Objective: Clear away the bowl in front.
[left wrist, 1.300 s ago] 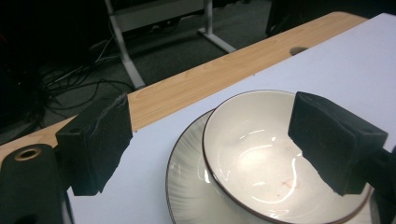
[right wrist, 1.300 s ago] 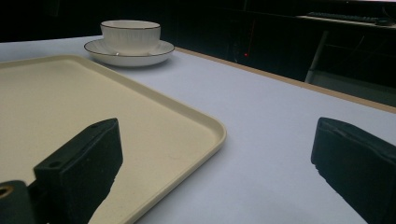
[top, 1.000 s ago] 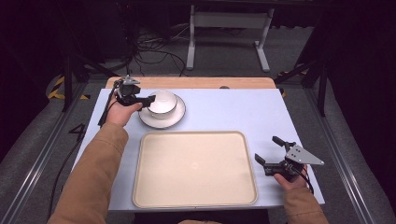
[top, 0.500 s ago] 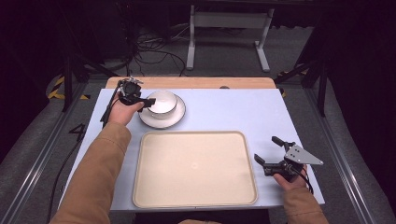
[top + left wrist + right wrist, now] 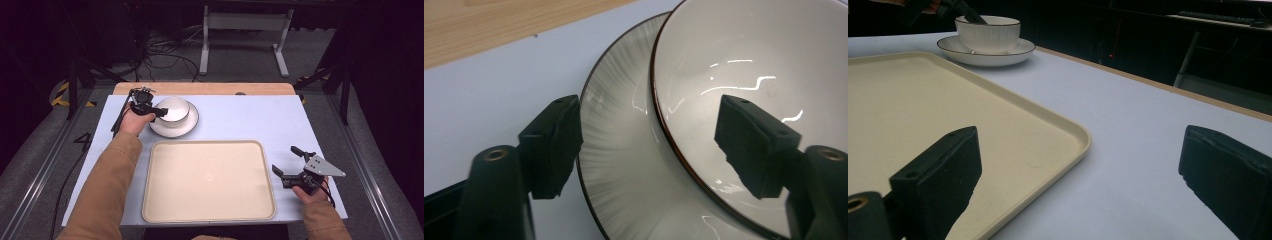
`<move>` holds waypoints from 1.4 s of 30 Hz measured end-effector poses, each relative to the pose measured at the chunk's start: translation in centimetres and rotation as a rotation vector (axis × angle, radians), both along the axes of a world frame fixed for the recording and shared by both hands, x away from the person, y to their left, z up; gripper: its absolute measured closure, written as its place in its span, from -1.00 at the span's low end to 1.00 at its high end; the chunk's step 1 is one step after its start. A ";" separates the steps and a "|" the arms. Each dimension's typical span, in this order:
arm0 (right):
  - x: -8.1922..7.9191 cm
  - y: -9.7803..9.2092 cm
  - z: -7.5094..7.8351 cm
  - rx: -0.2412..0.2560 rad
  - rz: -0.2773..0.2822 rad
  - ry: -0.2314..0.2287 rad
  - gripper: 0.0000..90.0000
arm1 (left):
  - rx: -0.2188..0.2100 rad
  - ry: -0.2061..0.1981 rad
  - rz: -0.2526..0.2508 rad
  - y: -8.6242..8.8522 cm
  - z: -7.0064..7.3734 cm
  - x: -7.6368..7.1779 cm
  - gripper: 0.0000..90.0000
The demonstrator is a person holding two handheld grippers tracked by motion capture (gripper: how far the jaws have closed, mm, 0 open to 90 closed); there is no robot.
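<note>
Left gripper (image 5: 649, 145), jaws spread, straddles the white ceramic bowl's (image 5: 173, 108) rim on its saucer (image 5: 192, 122); right gripper (image 5: 289, 163) gapes empty beside the beige tray (image 5: 208, 181).

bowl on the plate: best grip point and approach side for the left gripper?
Judging by its pose, pinch the bowl at its near-left rim, coming from above on the left gripper's side. The upright thin wall fits the open jaws, which already straddle it, one inside, one over the plate.
</note>
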State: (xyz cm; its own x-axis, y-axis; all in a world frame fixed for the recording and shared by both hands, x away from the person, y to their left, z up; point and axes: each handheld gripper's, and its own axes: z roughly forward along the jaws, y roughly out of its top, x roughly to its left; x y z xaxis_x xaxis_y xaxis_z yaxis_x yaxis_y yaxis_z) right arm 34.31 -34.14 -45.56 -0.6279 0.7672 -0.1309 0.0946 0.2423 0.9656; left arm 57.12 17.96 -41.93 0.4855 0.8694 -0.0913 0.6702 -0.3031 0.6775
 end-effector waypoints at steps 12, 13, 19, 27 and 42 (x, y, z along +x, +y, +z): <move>0.0 0.0 0.0 0.000 -0.002 0.001 -0.91 | 0.021 0.085 0.009 -0.8 -0.2 0.1 -0.01; 0.0 0.0 0.0 -0.001 -0.003 0.001 -0.91 | 0.001 0.100 0.013 -0.7 -0.2 0.1 0.02; 0.0 0.1 0.0 -0.005 -0.003 0.002 -0.90 | -0.039 0.133 0.013 -0.9 -0.3 0.1 0.26; 0.0 0.1 0.0 -0.013 0.000 0.003 -0.88 | -0.007 0.143 0.068 -1.2 -0.1 0.1 0.65; 0.0 0.3 0.0 -0.032 0.012 0.003 -0.87 | -0.097 0.171 0.124 -1.1 0.7 -0.3 0.84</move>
State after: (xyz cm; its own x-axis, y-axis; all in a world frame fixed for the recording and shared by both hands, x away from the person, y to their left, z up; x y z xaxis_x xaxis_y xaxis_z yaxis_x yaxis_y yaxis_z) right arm 34.32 -33.82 -45.55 -0.6372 0.7553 -0.1532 0.0945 0.2738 0.9571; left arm 56.86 16.87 -41.21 0.3456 0.9047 -0.2493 0.8061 -0.1502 0.5724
